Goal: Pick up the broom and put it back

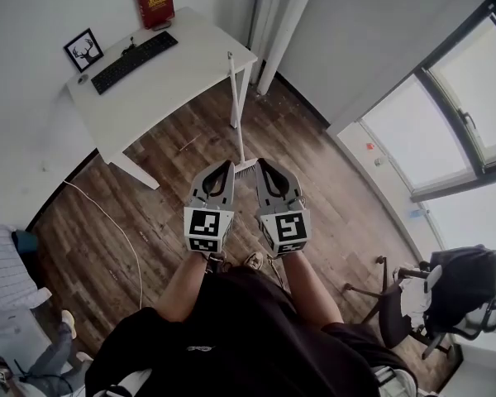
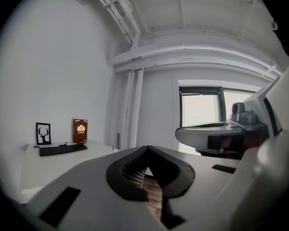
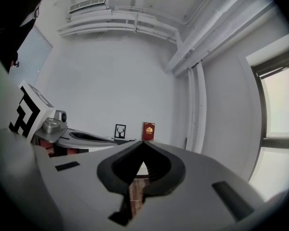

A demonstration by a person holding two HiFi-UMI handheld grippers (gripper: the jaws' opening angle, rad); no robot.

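Observation:
The broom [image 1: 238, 114] has a thin white handle and stands on the wood floor, its top resting against the corner of the white desk [image 1: 190, 73]. Its grey head [image 1: 246, 169] sits low between my two grippers' tips. My left gripper [image 1: 228, 166] is just left of the head and my right gripper [image 1: 264, 165] just right of it. Both point level toward the desk. The jaws of the left gripper [image 2: 147, 148] meet at the tips with nothing between them. So do those of the right gripper [image 3: 143, 144]. Neither holds the broom.
On the desk lie a black keyboard [image 1: 134, 60], a framed deer picture [image 1: 83, 50] and a red book [image 1: 155, 2]. A white cable [image 1: 116, 230] runs over the floor at left. An office chair [image 1: 430, 296] stands at right under the windows [image 1: 471, 106].

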